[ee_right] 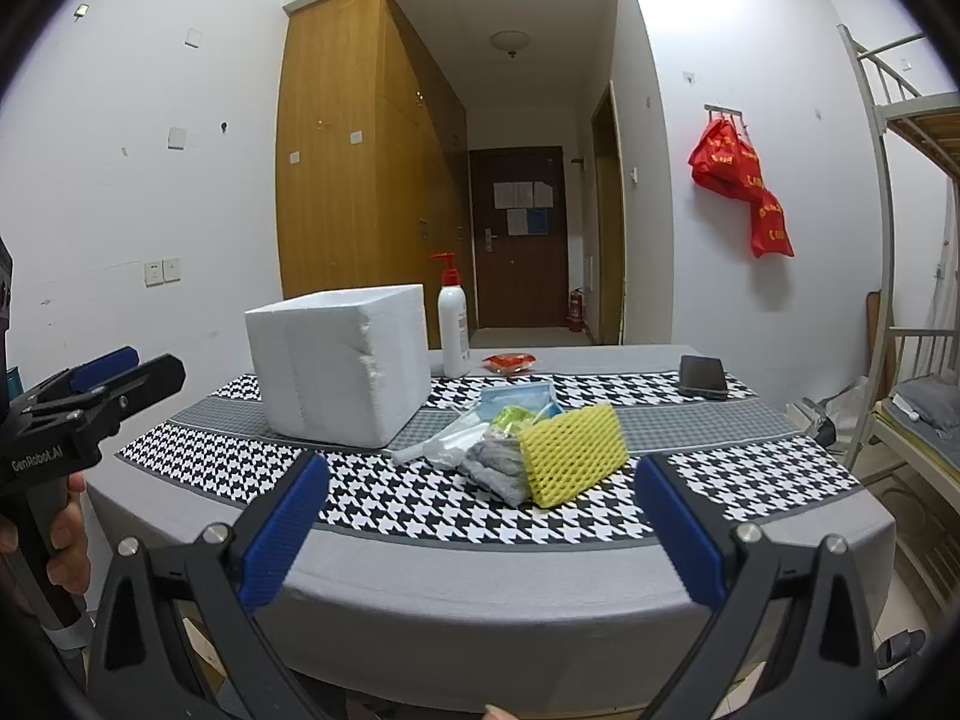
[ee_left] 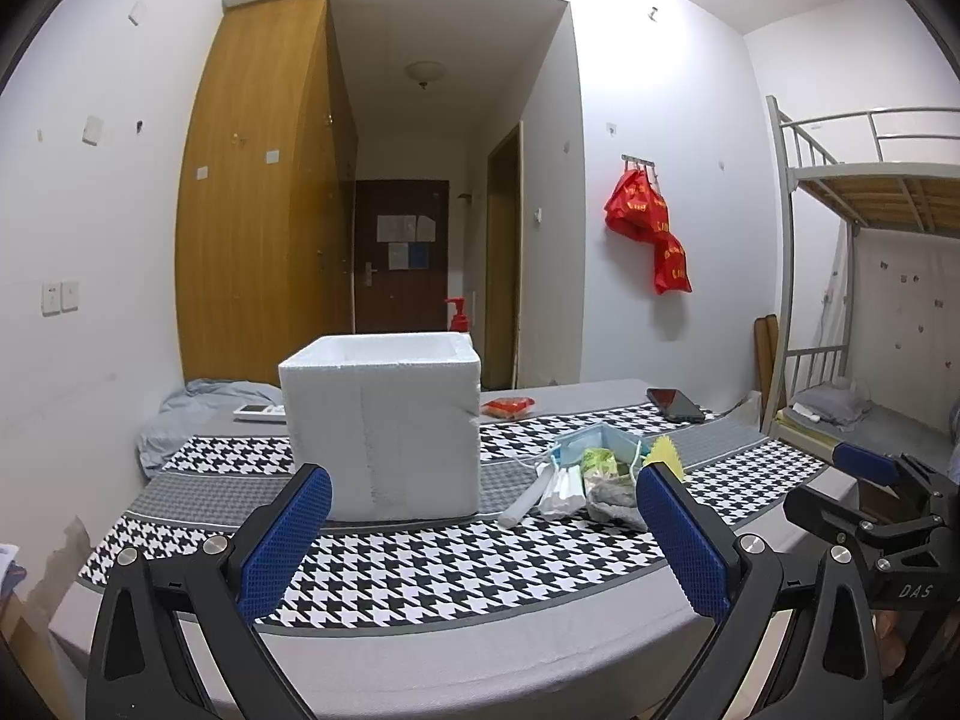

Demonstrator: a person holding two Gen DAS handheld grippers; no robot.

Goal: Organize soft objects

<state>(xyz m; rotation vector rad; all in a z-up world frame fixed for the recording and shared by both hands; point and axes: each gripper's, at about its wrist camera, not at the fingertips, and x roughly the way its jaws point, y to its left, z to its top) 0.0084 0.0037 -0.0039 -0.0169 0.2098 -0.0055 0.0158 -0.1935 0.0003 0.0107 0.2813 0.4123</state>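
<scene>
Evidently nothing grasped at this moment. Left gripper [ee_left: 483, 531]: fingers spread wide, empty, held back from the near table edge, aimed at the white foam box [ee_left: 384, 426]. Right gripper [ee_right: 480, 525]: likewise spread and empty, aimed at the pile of soft objects [ee_right: 516, 438].

Pile located just right of the foam box on the houndstooth cloth [ee_right: 420, 516], touching or nearly touching its lower corner. Contents: yellow foam net sleeve [ee_right: 570, 453] leaning at the front, grey cloth [ee_right: 495, 465] under it, blue face mask [ee_right: 519, 399] behind, white wrapped pieces [ee_right: 447, 444] to the left.

Handling, judged: all items light, limp, easily crushed, none fragile. Net sleeve springy; best pinched across its upper edge. Grey cloth best gathered at a raised fold. Mask thin, possibly snagged by its loops.
</scene>
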